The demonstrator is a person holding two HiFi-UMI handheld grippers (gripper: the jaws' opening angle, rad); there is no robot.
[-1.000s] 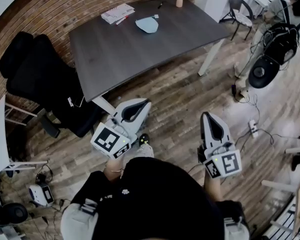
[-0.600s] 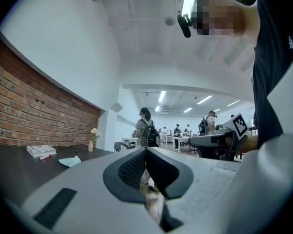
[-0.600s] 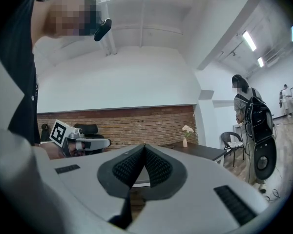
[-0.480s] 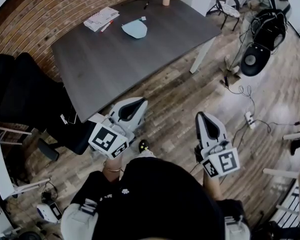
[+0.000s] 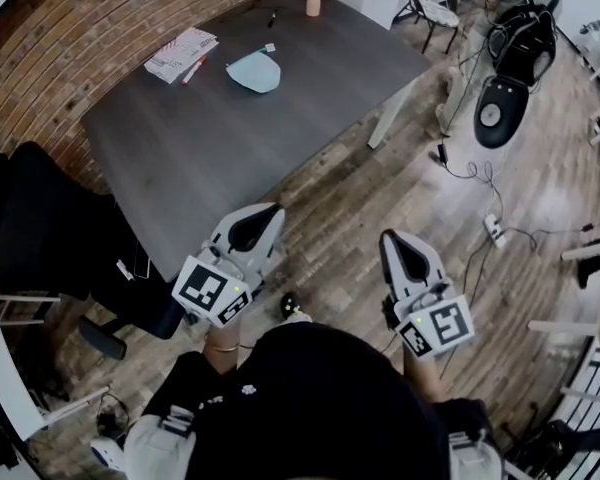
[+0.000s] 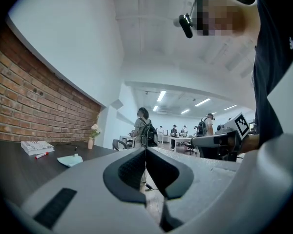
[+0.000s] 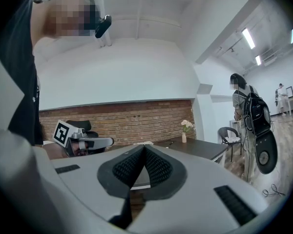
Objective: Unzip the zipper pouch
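- Head view: the pale blue pouch (image 5: 254, 71) lay flat on the dark table (image 5: 180, 158), toward the table's far side and well in from its edges, with nothing on top of it.
- A booklet (image 5: 181, 53) with a red pen (image 5: 194, 68) sat beside the pouch on the table's far left part. A small vase (image 5: 313, 3) stood at the table's far edge.
- The left claw (image 5: 272, 212) hung at the table's near edge, pointing level across the top toward the pouch. Its jaws were pressed together with nothing between them, as the left gripper view (image 6: 145, 150) showed plainly.
- The right claw (image 5: 390, 238) was off the table, over the wooden floor beside the table's near right corner. Its jaws were likewise closed on nothing, pad against pad in the right gripper view (image 7: 144, 146).
- The pouch lay ahead of both claws and well apart from them, across most of the table's depth. From the left claw's own camera it sat low and to the left (image 6: 70, 161).
- The left claw looked the nearer of the two, since it was already at the table's rim.
- The pouch's longer side seemed to run roughly along the table's far edge, but it was too small to make out the zipper line or its pull.
- Judged from this, the task had not begun: both claws would need to cross the table and open before either could grip the pouch.
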